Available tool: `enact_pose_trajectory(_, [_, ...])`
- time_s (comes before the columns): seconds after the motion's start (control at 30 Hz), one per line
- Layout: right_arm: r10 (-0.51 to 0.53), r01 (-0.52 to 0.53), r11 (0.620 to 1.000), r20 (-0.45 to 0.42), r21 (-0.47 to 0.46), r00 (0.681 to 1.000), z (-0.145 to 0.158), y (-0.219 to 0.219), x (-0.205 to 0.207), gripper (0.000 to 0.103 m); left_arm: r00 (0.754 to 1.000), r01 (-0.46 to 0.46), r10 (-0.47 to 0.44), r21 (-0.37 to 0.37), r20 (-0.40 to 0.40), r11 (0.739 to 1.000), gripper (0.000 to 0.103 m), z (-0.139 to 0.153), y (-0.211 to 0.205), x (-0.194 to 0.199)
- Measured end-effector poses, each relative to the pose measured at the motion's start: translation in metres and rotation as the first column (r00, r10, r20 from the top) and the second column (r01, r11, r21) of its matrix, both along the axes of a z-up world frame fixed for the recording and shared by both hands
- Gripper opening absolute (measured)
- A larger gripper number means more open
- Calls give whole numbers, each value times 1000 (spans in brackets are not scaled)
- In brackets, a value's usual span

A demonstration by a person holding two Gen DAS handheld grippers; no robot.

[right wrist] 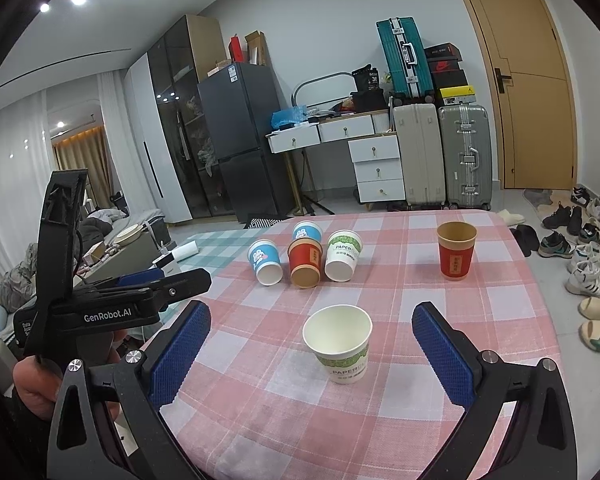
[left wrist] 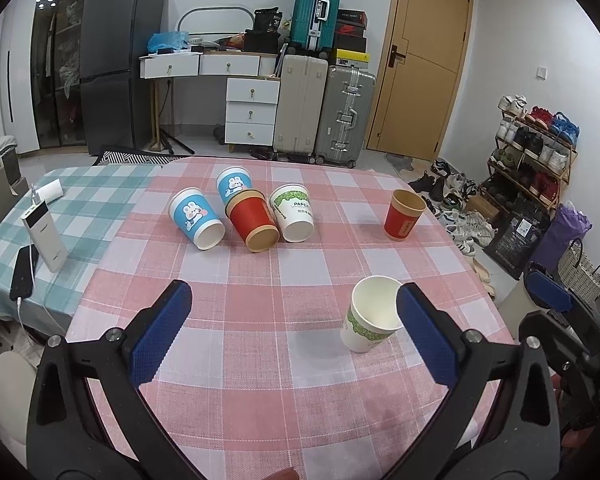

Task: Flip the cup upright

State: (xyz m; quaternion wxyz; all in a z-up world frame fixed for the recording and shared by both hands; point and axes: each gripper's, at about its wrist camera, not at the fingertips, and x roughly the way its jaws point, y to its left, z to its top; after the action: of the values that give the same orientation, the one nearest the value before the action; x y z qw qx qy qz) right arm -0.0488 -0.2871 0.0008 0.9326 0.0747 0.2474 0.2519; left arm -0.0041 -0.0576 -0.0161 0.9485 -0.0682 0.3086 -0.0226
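Note:
Several paper cups lie on their sides in a cluster on the pink checked table: a blue rabbit cup [left wrist: 197, 219] [right wrist: 265, 261], a second blue cup [left wrist: 233, 185] [right wrist: 307, 231] behind, a red cup [left wrist: 253, 222] [right wrist: 304, 263] and a white-green cup [left wrist: 293, 213] [right wrist: 343, 255]. A red cup [left wrist: 404, 215] [right wrist: 456, 250] and a white-green cup [left wrist: 372, 319] [right wrist: 339, 342] stand upright. My left gripper [left wrist: 294, 332] is open and empty above the near table. My right gripper [right wrist: 310, 350] is open, with the upright white-green cup standing between its fingers, apart from both pads.
A teal checked cloth [left wrist: 80, 216] at the left holds a power bank [left wrist: 46, 236], a phone [left wrist: 23, 272] and a white roll [left wrist: 50, 192]. Beyond the table stand a fridge [left wrist: 120, 60], drawers, suitcases [left wrist: 324, 112], a door and a shoe rack [left wrist: 536, 152].

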Motion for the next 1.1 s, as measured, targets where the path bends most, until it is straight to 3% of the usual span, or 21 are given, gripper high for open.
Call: enact_pose_trajectory(1.1, [9, -8, 1000, -27, 16, 1000, -10, 4, 3, 103, 1000, -14, 14, -12, 1, 1000, 102, -2, 3, 1])
